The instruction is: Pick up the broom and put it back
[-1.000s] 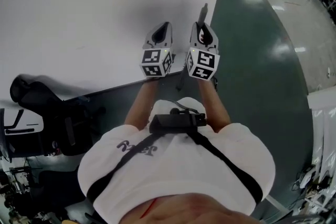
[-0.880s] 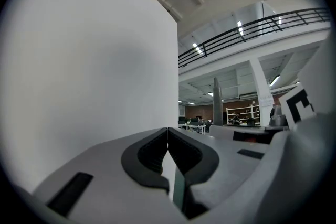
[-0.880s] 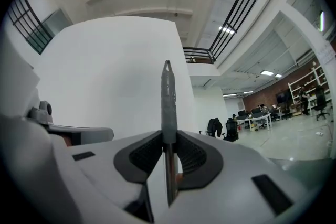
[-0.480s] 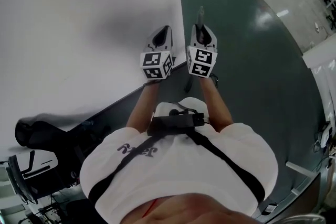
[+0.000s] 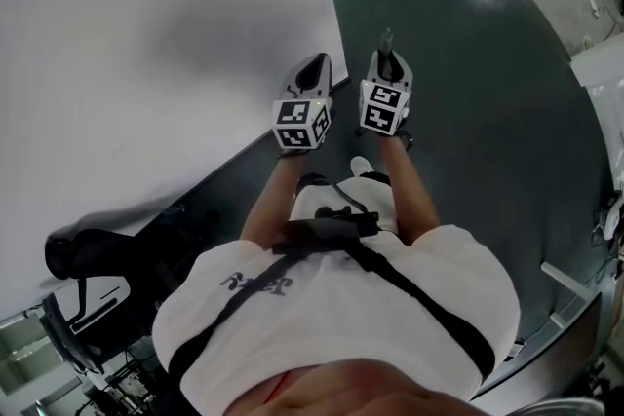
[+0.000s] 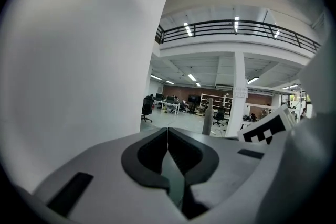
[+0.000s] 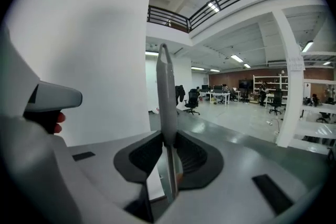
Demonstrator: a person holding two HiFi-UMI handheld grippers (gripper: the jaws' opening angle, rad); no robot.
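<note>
The broom shows only as its grey handle (image 7: 167,93), which stands upright between the jaws of my right gripper (image 7: 168,140), shut on it. In the head view the handle's tip (image 5: 386,40) pokes out just above the right gripper (image 5: 388,65). My left gripper (image 5: 312,73) is held close beside it on the left, its jaws shut with nothing between them (image 6: 167,132). From the left gripper view the handle (image 6: 208,115) rises at the right, next to the right gripper's marker cube (image 6: 269,129). The broom's head is hidden.
A white wall (image 5: 146,34) fills the left, its foot running along the dark green floor (image 5: 468,93) below the grippers. A black office chair (image 5: 88,258) stands at lower left. White furniture (image 5: 603,63) sits at the right edge. Desks and chairs (image 7: 220,96) stand far off.
Both grippers have come down and tipped forward side by side, the handle still in the right one. The wall's foot and the floor now lie right under them.
</note>
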